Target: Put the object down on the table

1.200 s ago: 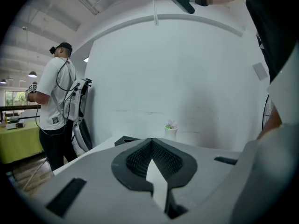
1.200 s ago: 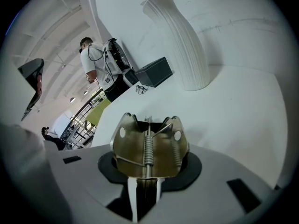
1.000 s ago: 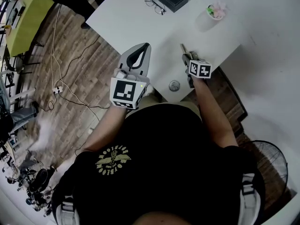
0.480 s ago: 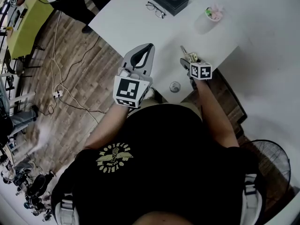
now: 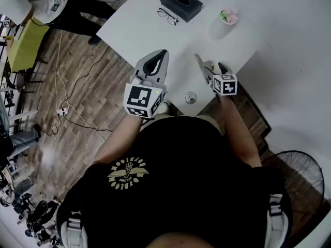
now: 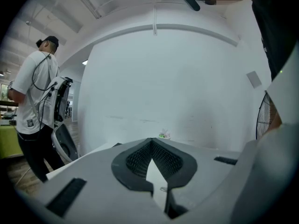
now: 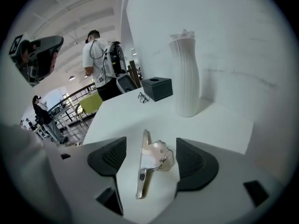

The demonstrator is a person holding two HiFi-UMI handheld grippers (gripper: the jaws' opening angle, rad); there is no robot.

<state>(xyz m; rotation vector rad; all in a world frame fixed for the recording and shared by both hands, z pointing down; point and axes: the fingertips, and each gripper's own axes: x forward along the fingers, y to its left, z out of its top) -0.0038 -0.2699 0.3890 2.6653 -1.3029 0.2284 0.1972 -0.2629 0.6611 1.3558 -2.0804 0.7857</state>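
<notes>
A silver metal clip (image 7: 152, 161) lies on its side on the white table (image 5: 155, 32), apart from both pads. My right gripper (image 7: 151, 144) straddles it low over the table, jaws opening, with a dark pad (image 7: 110, 156) on each side of the clip. In the head view the right gripper (image 5: 210, 66) is near the table's front edge, and I cannot make out the clip there. My left gripper (image 5: 159, 56) hovers beside it to the left, shut with nothing between its pads (image 6: 152, 143).
A white ribbed vase (image 7: 187, 76) stands just beyond the clip and shows from above as (image 5: 227, 17). A black tissue box (image 5: 181, 1) and glasses (image 5: 168, 15) sit further back. A small round metal thing (image 5: 191, 97) lies at the table's near edge. A person (image 6: 35, 92) stands off left.
The right gripper's jaws have spread wide and let go of the clip, which now rests on the table. The left gripper has barely moved.
</notes>
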